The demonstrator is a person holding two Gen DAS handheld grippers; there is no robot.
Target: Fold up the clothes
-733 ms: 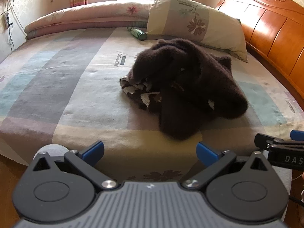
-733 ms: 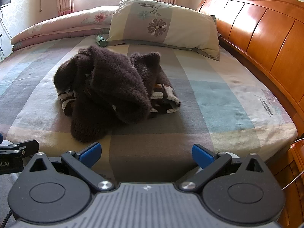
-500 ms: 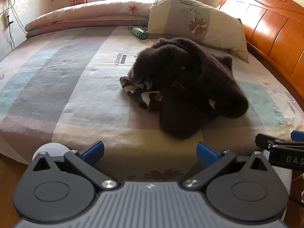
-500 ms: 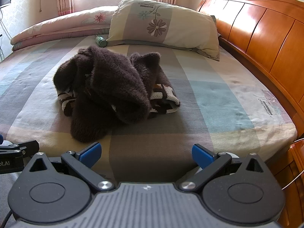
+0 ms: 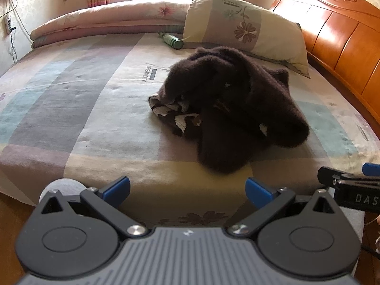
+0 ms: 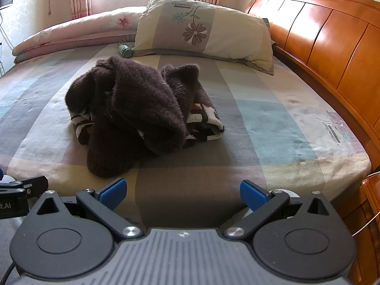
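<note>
We had both claws wide open and empty at the near edge of the bed: left claw, right claw. The fuzzy brown sweater lay in a crumpled heap ahead of both, well apart from the pads, slightly right of the left claw's centre and left of the right claw's. A patterned knit layer poked out underneath; we couldn't tell whether it was one garment or two.

Risks as we judged them:
- Bunched pile, no clear hem or sleeve end visible, so a blind pinch likely grabs several layers and drags the whole lump.
- Thick pile could slip from the pads.
- Green bottle and pillow beyond the heap could catch cloth when spreading.
</note>
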